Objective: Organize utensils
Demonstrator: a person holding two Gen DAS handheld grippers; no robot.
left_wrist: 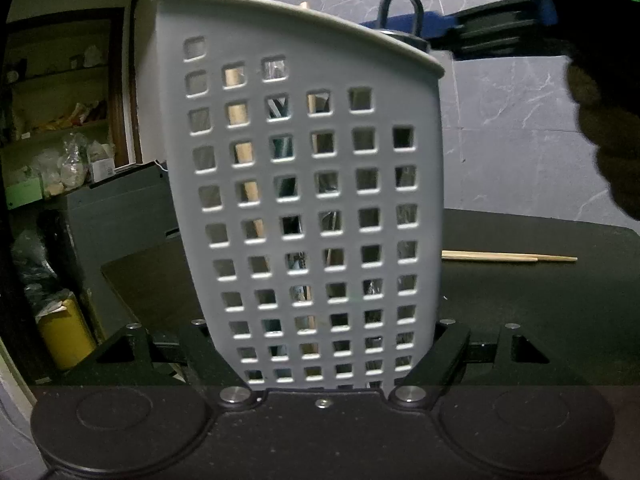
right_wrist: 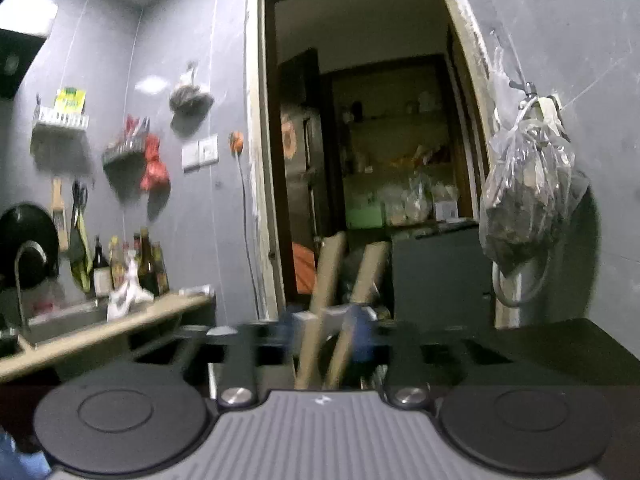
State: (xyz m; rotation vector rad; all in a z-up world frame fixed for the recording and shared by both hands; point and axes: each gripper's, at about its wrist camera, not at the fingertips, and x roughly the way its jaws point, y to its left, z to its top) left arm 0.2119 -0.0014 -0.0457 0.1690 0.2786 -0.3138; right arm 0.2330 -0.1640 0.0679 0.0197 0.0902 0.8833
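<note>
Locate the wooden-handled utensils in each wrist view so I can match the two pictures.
Left wrist: the wooden handles show through the holes of the grey perforated caddy, upper left, one tip poking above its rim.
Right wrist: two wooden handles rise at centre, between the right gripper's fingers.
Shared landmark: the doorway to the cluttered shelves.

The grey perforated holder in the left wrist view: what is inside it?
Through the holes of the grey holder a wooden handle and some shiny metal pieces show. A dark metal loop rises above its rim. Its wall covers the rest, so the utensils cannot be identified.
</note>
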